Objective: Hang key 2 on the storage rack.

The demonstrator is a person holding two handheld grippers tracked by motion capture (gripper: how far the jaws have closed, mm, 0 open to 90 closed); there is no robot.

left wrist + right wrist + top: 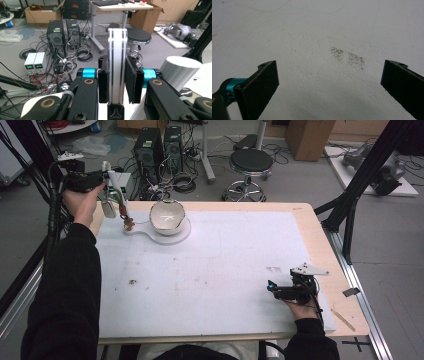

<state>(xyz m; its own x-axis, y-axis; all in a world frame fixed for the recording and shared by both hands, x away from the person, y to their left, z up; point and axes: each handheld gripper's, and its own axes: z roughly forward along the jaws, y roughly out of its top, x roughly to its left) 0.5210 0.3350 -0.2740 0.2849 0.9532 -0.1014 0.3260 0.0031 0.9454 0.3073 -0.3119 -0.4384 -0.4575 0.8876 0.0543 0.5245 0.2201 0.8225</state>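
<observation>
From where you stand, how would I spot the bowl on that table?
Start at the big white mat covering the wooden table, then look to its far left corner. There a white paddle-shaped board lies flat, and the bowl sits on its round end. It is the only deep, rounded white dish, just right of the left gripper.

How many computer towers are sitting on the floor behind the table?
2. One black computer tower stands on the floor beyond the table's far left; a second tower stands just right of it, among cables. Others may be hidden.
</observation>
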